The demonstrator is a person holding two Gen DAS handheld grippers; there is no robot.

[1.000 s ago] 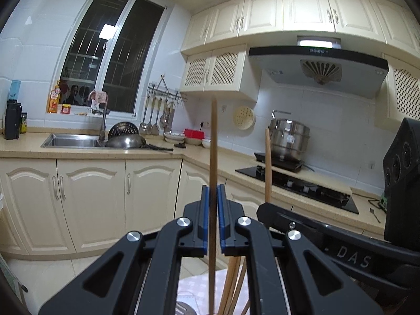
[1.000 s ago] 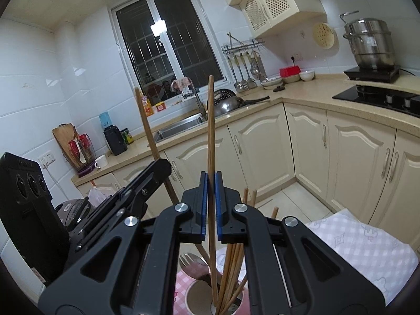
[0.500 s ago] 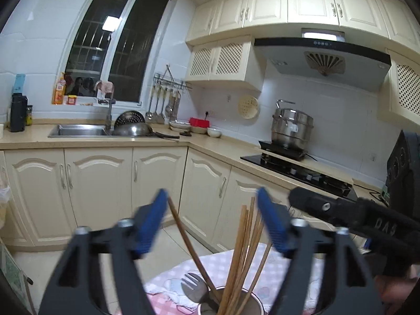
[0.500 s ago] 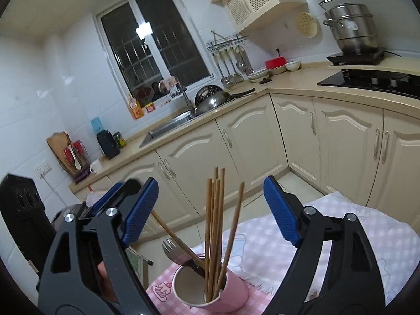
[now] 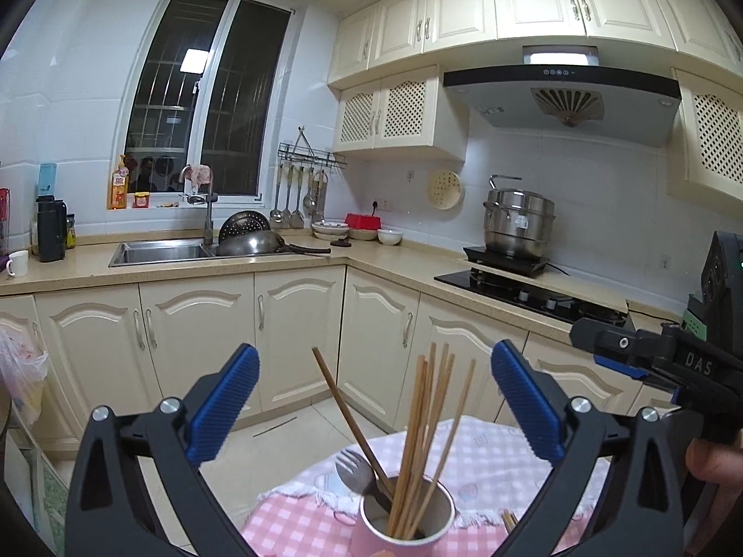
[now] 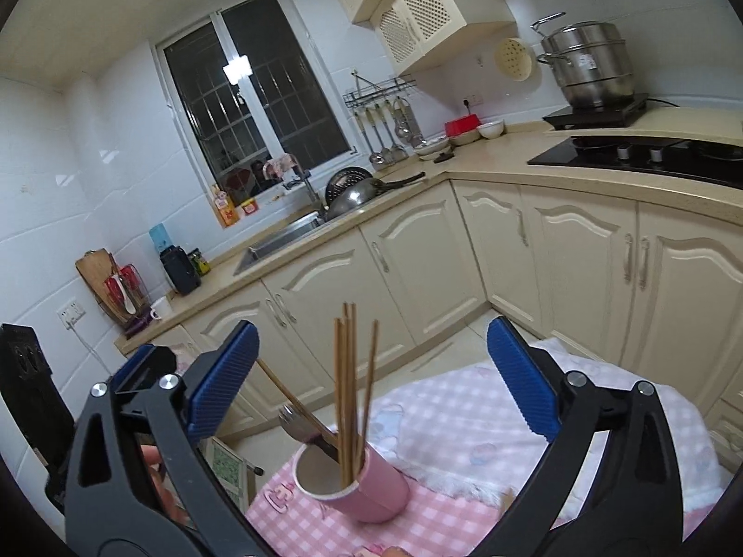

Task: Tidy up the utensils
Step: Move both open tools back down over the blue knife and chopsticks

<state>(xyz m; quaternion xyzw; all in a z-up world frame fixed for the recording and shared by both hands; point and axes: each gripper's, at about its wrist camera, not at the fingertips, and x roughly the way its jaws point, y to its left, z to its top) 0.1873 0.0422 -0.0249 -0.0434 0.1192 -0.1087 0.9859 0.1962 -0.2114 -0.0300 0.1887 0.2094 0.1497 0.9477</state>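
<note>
A pink cup (image 5: 394,536) (image 6: 371,492) stands on a pink checked tablecloth (image 5: 297,520) (image 6: 441,515). It holds several wooden chopsticks (image 5: 432,422) (image 6: 348,380), a darker chopstick (image 5: 348,413) and a metal fork (image 5: 353,469) (image 6: 295,420). My left gripper (image 5: 374,411) is open and empty above the cup. My right gripper (image 6: 371,380) is open and empty above the cup; it also shows at the right of the left wrist view (image 5: 650,357).
Cream cabinets (image 5: 297,339) and a counter with a sink (image 5: 158,250) and a hob (image 5: 534,297) run behind the table. More chopsticks (image 5: 508,520) lie on the cloth beside the cup. A tiled floor (image 5: 288,436) lies below.
Both grippers were shut on one chopstick each above the cup; both have opened, the chopsticks have dropped into the cup, and the grippers have drawn back a little.
</note>
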